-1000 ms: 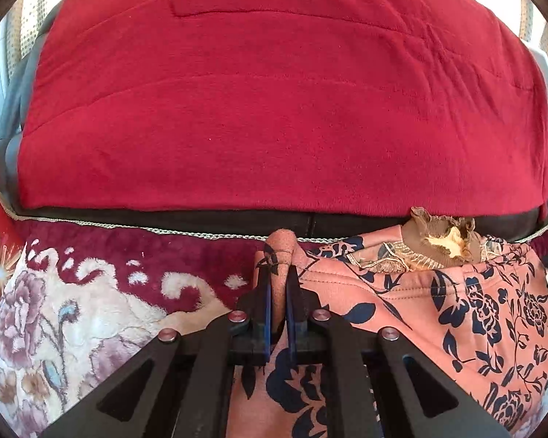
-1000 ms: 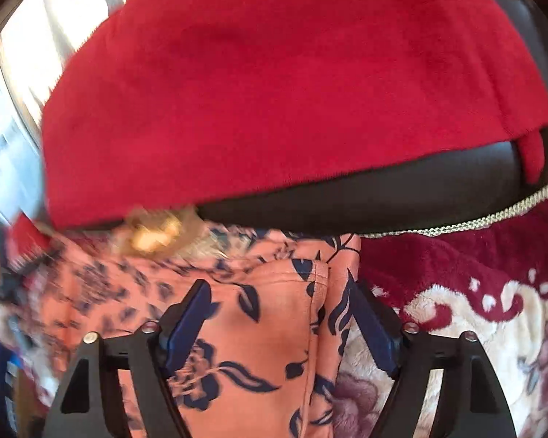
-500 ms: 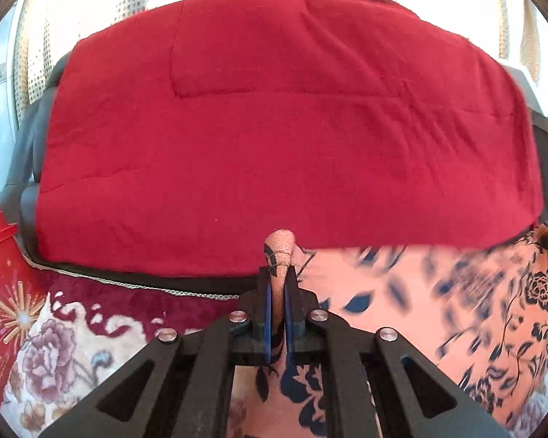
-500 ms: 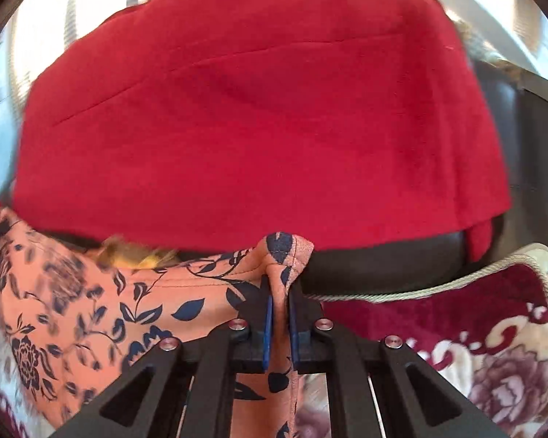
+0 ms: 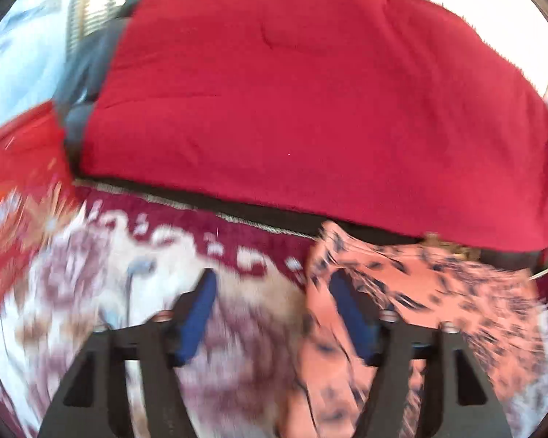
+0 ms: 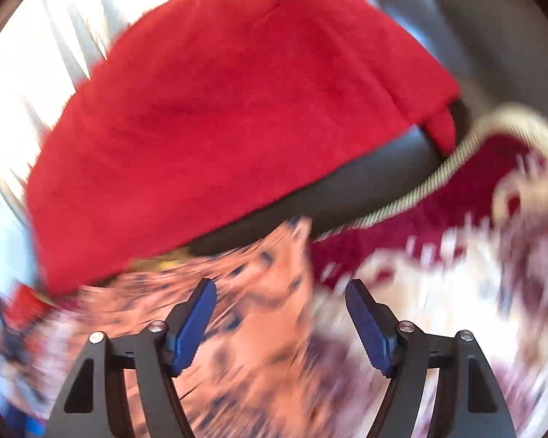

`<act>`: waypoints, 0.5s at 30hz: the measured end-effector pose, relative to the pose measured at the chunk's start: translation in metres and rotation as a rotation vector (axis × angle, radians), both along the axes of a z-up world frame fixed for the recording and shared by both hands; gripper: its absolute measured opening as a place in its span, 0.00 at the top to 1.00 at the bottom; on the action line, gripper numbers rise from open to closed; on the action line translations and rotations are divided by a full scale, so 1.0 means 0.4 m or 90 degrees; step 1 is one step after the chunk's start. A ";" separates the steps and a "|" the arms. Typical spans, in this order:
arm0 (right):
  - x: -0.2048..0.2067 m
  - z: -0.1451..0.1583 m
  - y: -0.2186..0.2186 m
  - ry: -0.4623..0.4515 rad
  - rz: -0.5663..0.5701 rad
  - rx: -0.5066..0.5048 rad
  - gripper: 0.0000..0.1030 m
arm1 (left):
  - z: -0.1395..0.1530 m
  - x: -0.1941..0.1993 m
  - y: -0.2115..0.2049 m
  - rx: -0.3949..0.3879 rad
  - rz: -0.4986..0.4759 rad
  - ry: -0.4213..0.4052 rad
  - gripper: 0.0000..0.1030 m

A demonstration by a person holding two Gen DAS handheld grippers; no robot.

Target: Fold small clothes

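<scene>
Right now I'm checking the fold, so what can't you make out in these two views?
- Garment, left view: motion blur smears its print and folds; the frame's bottom edge cuts it off.
- Garment, right view: blurred; edges unclear against the rug.
- Sofa, both views: the red blanket hides most of it.
- Both grippers have open jaws; whether they touch the garment is unclear.

Left tool [image 5: 272, 292], right tool [image 6: 281, 301]: black angular frames, triangular cutouts, silver screws, blue ribbed pads.
</scene>
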State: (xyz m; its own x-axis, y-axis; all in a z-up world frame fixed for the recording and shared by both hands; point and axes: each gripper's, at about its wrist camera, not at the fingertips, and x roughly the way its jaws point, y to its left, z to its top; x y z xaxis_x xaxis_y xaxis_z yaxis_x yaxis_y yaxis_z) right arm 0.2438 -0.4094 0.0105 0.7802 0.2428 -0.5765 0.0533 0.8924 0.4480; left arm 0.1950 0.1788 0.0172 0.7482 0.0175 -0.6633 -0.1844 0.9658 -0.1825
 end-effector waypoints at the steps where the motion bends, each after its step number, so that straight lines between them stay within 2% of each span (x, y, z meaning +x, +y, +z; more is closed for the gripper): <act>1: -0.059 -0.015 0.006 -0.001 0.009 0.063 0.26 | -0.006 -0.044 -0.001 -0.025 0.000 -0.003 0.30; 3: -0.146 -0.051 0.014 0.005 0.012 0.143 0.26 | -0.047 -0.141 -0.013 -0.113 0.006 0.007 0.28; 5: -0.224 -0.126 0.052 0.034 0.001 0.220 0.26 | -0.096 -0.186 -0.031 -0.178 0.016 0.026 0.28; 7: -0.240 -0.193 0.076 0.065 -0.010 0.279 0.24 | -0.147 -0.198 -0.054 -0.231 0.028 0.051 0.28; 9: -0.218 -0.235 0.080 0.096 -0.032 0.328 0.24 | -0.174 -0.174 -0.067 -0.260 0.047 0.067 0.28; 11: -0.161 -0.265 0.072 0.103 -0.055 0.388 0.24 | -0.191 -0.117 -0.070 -0.259 0.065 0.071 0.28; 13: -0.126 -0.265 0.068 0.097 -0.096 0.400 0.21 | -0.210 -0.093 -0.086 -0.254 0.090 0.086 0.28; 15: -0.073 -0.293 0.063 0.119 -0.133 0.432 0.23 | -0.229 -0.053 -0.091 -0.260 0.099 0.109 0.29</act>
State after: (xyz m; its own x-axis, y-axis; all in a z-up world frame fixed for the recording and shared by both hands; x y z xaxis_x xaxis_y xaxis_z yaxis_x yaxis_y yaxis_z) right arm 0.2147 -0.3841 -0.1068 0.7524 0.4509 -0.4802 0.3216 0.3847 0.8652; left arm 0.1738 0.1422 -0.0744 0.6367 -0.1675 -0.7527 -0.3812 0.7801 -0.4960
